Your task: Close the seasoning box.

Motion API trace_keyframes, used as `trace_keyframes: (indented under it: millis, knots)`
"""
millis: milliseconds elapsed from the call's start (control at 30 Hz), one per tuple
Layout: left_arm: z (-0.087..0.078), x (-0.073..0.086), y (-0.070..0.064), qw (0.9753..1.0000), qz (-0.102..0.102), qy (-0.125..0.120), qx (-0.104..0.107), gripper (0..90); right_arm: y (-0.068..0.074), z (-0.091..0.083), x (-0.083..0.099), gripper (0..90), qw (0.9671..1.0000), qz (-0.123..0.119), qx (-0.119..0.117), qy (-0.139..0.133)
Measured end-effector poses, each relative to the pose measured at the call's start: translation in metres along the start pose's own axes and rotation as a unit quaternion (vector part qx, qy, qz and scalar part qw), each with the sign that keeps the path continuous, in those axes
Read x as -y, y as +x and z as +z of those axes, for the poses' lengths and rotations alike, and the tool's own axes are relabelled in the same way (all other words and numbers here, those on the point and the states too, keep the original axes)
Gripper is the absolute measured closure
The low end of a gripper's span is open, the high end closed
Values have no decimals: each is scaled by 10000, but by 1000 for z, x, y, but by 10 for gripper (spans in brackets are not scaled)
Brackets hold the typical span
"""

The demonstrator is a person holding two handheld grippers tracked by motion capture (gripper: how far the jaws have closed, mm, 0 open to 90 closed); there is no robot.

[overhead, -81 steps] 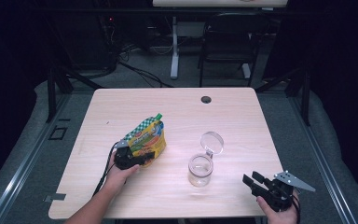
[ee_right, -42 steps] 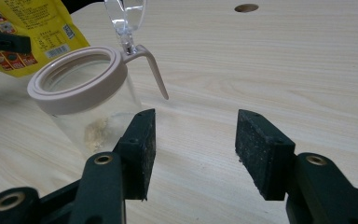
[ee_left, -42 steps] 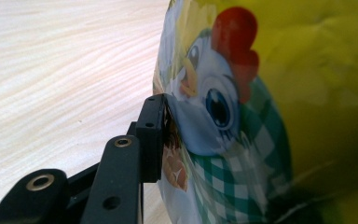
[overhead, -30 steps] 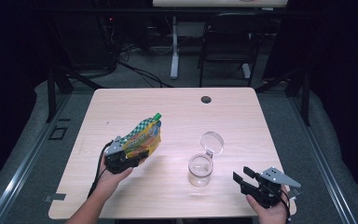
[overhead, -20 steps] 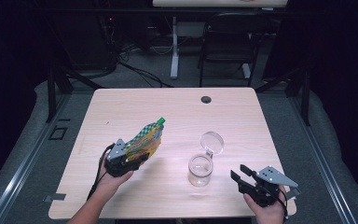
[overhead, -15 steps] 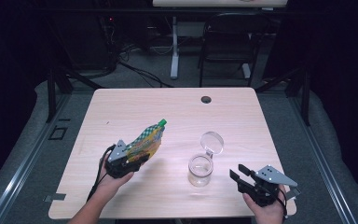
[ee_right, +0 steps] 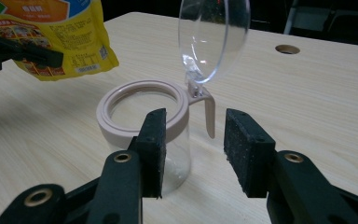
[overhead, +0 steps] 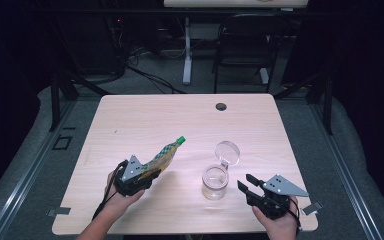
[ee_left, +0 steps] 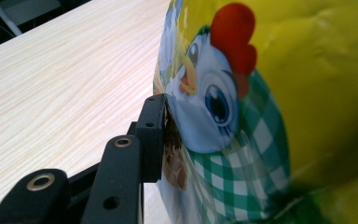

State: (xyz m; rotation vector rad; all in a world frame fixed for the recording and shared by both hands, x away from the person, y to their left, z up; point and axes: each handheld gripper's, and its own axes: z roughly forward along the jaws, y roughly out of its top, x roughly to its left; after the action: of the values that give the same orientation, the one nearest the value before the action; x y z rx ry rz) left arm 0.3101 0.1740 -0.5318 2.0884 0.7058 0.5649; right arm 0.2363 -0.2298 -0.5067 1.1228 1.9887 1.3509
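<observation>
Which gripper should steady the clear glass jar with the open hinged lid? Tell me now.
Right. The right gripper is open beside the clear glass jar, jaws facing it. The left gripper is shut on the yellow pouch.

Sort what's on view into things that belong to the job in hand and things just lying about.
In the job:
- pouch, clamped in the left gripper and lifted off the table
- jar, lid flipped open
- right gripper, open, beside the jar

Just about:
- table with its cable hole
- chair behind the table
- cables on the floor
</observation>
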Motion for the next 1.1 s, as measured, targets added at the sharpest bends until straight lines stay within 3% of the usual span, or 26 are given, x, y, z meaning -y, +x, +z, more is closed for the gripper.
trace_keyframes:
  millis: [167, 467, 600, 800, 967, 1100]
  knots:
    - [-3, 1, -6, 9995, 249, 139, -112, 627, 4, 5, -4, 573, 9999, -61, -97, -49]
    - [-4, 5, -15, 9982, 445, 321, -245, 628, 13, 17, -14, 506, 9996, -156, -213, -117]
    - [-5, 4, -19, 9972, 579, 354, -319, 629, 21, 24, -26, 504, 9988, -377, -303, -108]
    - [-3, 2, -25, 9956, 781, 398, -339, 630, 34, 42, -38, 450, 9951, -828, -501, 222]
    - [1, 1, -31, 9929, 1015, 453, -428, 631, 37, 59, -41, 443, 9950, -692, -615, 385]
    - [5, 0, -36, 9900, 1211, 533, -482, 631, 39, 65, -36, 477, 9937, -826, -583, 492]
